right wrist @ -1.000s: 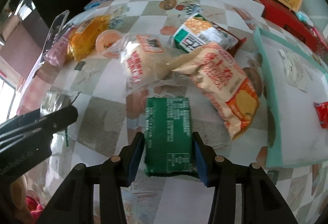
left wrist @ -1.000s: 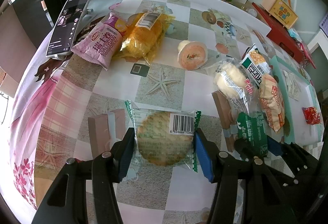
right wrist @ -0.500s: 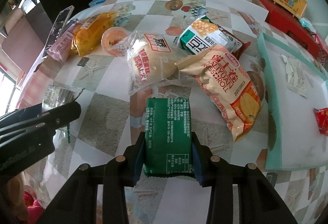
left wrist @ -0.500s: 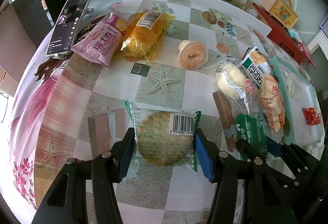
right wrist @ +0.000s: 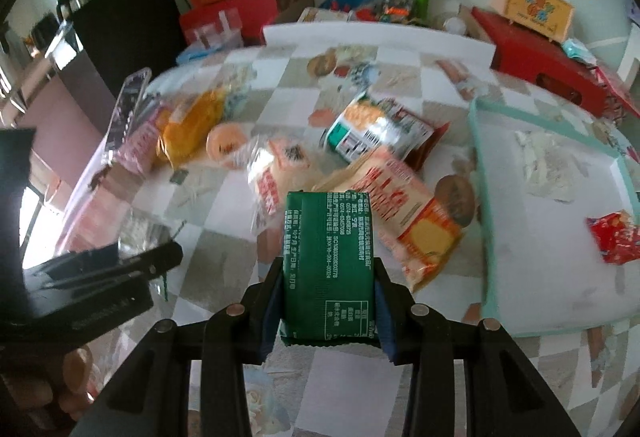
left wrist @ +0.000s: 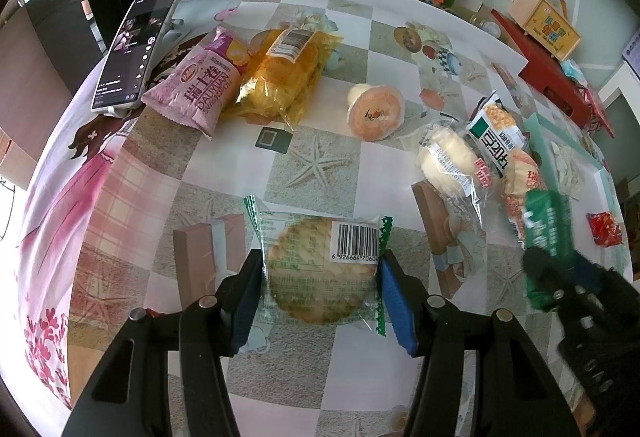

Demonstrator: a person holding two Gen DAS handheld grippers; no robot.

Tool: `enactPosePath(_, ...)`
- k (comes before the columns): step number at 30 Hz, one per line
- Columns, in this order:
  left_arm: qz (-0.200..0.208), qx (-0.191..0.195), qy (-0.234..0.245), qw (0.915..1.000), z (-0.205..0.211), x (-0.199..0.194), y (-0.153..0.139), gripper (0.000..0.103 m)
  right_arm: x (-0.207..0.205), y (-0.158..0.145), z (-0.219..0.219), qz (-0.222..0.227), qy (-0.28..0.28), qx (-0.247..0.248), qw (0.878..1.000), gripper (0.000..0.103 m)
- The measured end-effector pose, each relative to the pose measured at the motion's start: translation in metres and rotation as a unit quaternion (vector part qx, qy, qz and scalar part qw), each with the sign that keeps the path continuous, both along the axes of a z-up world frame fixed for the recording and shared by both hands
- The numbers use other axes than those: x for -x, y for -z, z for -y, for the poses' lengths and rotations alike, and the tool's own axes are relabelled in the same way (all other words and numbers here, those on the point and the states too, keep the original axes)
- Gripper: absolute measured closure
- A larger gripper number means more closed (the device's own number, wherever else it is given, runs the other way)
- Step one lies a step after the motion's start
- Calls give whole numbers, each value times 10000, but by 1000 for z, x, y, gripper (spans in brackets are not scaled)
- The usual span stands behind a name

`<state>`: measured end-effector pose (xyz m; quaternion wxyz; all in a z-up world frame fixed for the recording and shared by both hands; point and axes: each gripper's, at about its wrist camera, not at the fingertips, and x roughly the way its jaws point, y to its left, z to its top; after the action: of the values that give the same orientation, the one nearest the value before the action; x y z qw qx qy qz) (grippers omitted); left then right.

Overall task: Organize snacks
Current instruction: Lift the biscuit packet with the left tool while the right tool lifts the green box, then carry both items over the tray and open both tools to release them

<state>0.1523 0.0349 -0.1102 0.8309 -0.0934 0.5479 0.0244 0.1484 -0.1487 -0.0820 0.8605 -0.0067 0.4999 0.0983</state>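
Note:
My left gripper (left wrist: 318, 277) is shut on a round cracker in a clear green-edged wrapper (left wrist: 318, 269), low over the table. My right gripper (right wrist: 328, 289) is shut on a green snack pack (right wrist: 329, 261) and holds it lifted above the table; the pack also shows in the left wrist view (left wrist: 546, 237). Loose snacks lie on the checkered tablecloth: a pink roll pack (left wrist: 200, 85), a yellow bag (left wrist: 280, 77), an orange jelly cup (left wrist: 376, 113), a bun in clear wrap (left wrist: 448, 161), a green-and-white pack (right wrist: 376, 129) and an orange roll pack (right wrist: 412, 221).
A phone (left wrist: 138, 45) leans at the table's left edge. A white tray with a teal rim (right wrist: 480, 197) sits at the right and holds a red wrapper (right wrist: 616, 237). Red boxes (right wrist: 544, 65) and toys crowd the far side.
My right gripper has lifted the green pack off the table and tilted upward. My left gripper and the cracker have stayed in place.

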Motion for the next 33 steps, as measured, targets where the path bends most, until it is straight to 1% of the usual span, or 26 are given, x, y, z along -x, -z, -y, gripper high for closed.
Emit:
enactPosePath(6,87,16,-45,10000,0,1,-5,45,-2,-7,15,92,203,-67,9997,61)
enactPosePath(9,200,43,-68,9998,4,-1,-10,45,-4,-12,31,172,417,-67,9990,61)
enactPosePath(15,332,46,6,9994,19,-7,-23,45,-9,-24,83,317,1157,-75,9927,61)
enactPosePath(20,468,73,188,9987,37,-18,-39,45,-11,-28,135,347,1881,65,9815,61)
enactPosePath(24,569,49,458,9973,64,-26,-50,45,-7,-30,174,341,2369,-14,9709,61)
enactPosePath(27,619,85,784,9950,94,-33,-59,45,-3,-33,201,389,2704,-20,9620,61)
enactPosePath(29,679,91,1020,9924,113,-34,-64,45,2,-34,220,418,2939,-69,9549,61)
enactPosePath(31,754,93,1377,9876,143,-36,-69,45,5,-34,237,434,3152,-109,9480,61)
enactPosePath(33,773,113,1647,9832,165,-37,-72,45,9,-33,255,461,3391,-11,9396,61)
